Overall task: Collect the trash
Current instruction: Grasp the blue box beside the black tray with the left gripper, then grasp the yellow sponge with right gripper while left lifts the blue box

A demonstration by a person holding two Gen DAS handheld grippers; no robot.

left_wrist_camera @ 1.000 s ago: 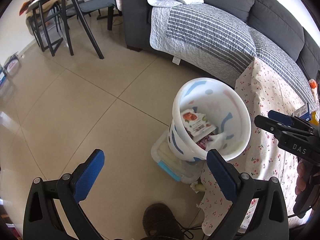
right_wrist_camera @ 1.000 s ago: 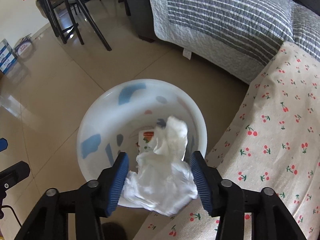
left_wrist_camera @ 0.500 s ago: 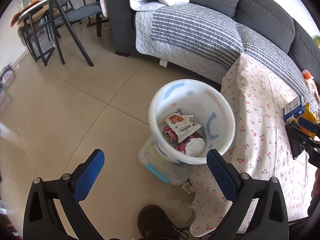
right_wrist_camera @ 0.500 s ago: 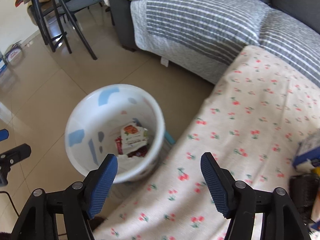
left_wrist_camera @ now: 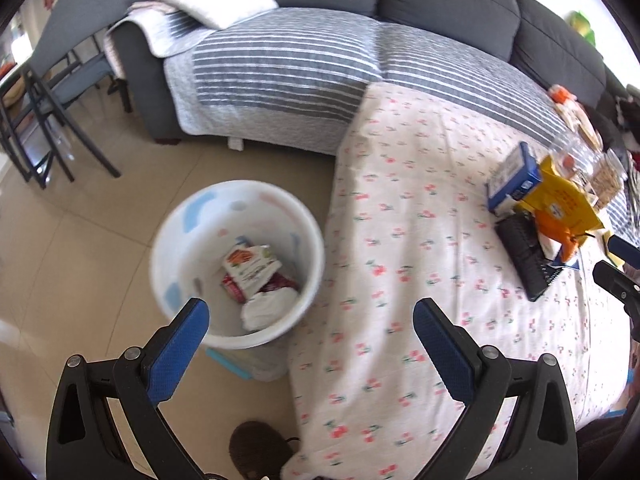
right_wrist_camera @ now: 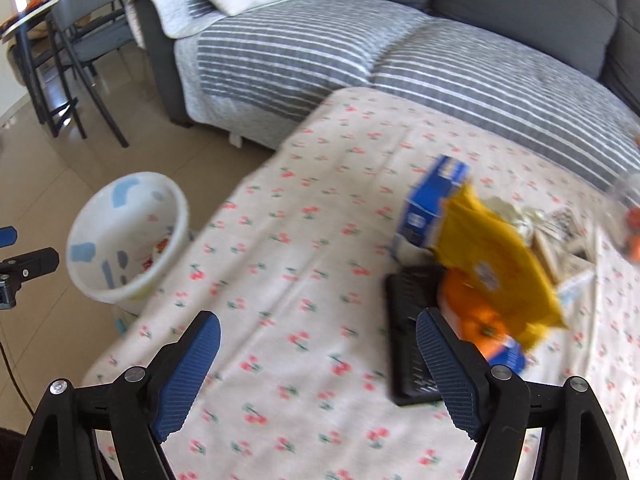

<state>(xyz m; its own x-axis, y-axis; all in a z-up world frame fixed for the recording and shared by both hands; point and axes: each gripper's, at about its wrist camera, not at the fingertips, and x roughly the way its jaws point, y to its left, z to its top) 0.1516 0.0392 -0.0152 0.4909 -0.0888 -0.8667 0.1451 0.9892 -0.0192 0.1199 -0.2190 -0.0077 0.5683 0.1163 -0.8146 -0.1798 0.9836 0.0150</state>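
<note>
Both hand-held grippers wide open, empty. Steer your right hand-held gripper [right_wrist_camera: 318,364] onto yellow bag [right_wrist_camera: 496,268]; pinch loose edge, then carry to bin [right_wrist_camera: 128,236].

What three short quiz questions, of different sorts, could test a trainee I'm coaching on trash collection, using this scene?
1. True or false: the white bin on the floor already holds wrappers and a crumpled tissue.
2. Multiple choice: the yellow bag on the cherry-print cloth leans against A) a blue box, B) a red mug, C) a green bottle.
3. Fill in: both the left tool and the right tool have their jaws ____ and hold nothing.

Key: 1 true; 2 A; 3 open.
</note>
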